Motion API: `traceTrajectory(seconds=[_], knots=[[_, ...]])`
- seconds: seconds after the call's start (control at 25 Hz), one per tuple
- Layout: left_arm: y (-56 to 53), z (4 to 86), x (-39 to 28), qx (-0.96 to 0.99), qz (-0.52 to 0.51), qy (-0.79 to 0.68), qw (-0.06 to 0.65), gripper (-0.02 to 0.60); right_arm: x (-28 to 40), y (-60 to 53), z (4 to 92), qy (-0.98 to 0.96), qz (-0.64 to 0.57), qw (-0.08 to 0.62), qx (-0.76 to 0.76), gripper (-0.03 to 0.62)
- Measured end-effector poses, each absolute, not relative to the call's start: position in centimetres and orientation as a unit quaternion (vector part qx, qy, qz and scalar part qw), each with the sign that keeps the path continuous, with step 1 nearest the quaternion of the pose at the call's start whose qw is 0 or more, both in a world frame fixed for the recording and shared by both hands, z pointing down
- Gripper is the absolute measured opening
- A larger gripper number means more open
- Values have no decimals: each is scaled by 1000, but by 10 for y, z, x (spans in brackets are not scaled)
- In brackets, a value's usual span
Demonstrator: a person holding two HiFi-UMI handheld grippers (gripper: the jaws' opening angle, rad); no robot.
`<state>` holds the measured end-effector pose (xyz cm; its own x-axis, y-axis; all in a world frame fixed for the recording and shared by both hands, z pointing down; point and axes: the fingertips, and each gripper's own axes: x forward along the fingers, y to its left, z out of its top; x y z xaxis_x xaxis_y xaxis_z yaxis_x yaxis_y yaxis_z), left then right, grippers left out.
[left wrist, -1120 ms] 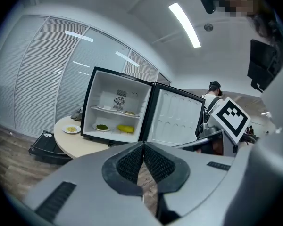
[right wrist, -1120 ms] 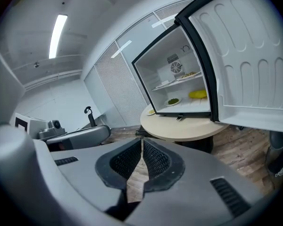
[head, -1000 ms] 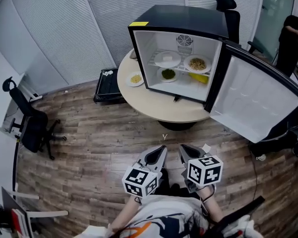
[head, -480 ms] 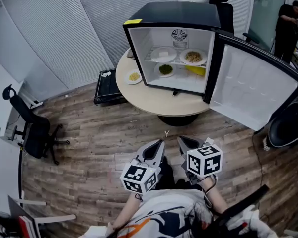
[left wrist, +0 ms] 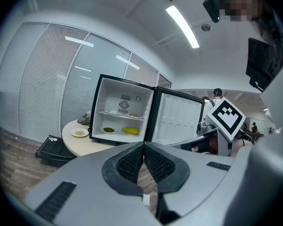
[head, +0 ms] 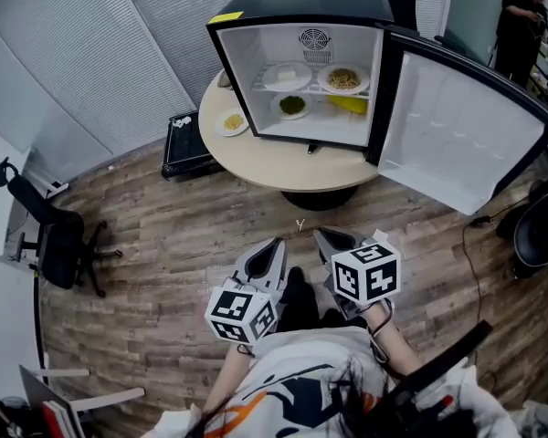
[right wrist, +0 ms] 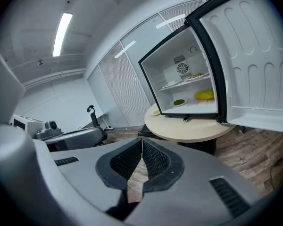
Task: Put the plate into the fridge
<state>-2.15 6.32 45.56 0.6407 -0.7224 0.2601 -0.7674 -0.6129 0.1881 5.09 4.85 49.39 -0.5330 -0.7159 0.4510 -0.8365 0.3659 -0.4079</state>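
The plate (head: 233, 122) sits on the round table (head: 283, 164), just beside the open fridge (head: 301, 3) (food is on it). It looks hard, slippery and breakable, so grab its rim and keep it flat. The left gripper (head: 267, 261) and right gripper (head: 333, 245) are both closed tight, empty.

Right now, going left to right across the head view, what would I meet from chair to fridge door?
Black office chair, black case on the floor, plate on the table, white plate on the fridge shelf, plate of yellowish food beside it, open fridge door.
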Motion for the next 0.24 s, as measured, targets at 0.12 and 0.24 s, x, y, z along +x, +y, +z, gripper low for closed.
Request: traceTrajectory(seconds=[0.12,0.24], knots=[[61,455,-31,891,75,-424,144,14,46,47,494,-822,303,101,471,20],[60,457,-39,889,73,-429,144,14,40,46,496,-824,302,105,469,20]])
